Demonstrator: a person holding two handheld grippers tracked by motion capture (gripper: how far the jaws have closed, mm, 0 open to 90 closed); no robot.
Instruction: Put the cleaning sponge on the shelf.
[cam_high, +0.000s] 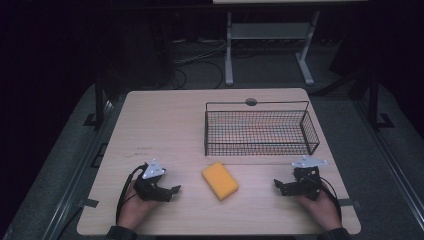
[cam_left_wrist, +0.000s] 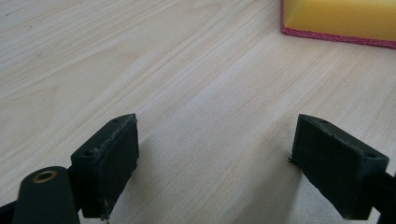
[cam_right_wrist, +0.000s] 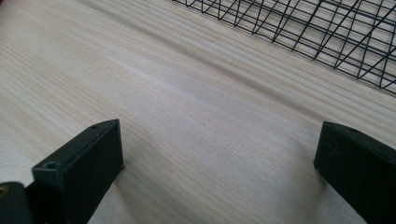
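Left hand (cam_high: 131, 209) rests low on table (cam_high: 165, 125) near front edge, left gripper (cam_high: 170, 192) pointing inward toward sponge. Jaws spread wide, nothing between, bare wood beneath. Right hand (cam_high: 320, 207) mirrors it at front right, right gripper (cam_high: 280, 187) pointing inward, jaws likewise wide apart, empty. Yellow sponge (cam_high: 219, 180) lies flat between both grippers, apart from each; reddish underside edge visible in left gripper view. Black wire basket (cam_high: 260, 145) stands beyond sponge, just behind it, toward table's right half. Path between grippers and sponge unobstructed.
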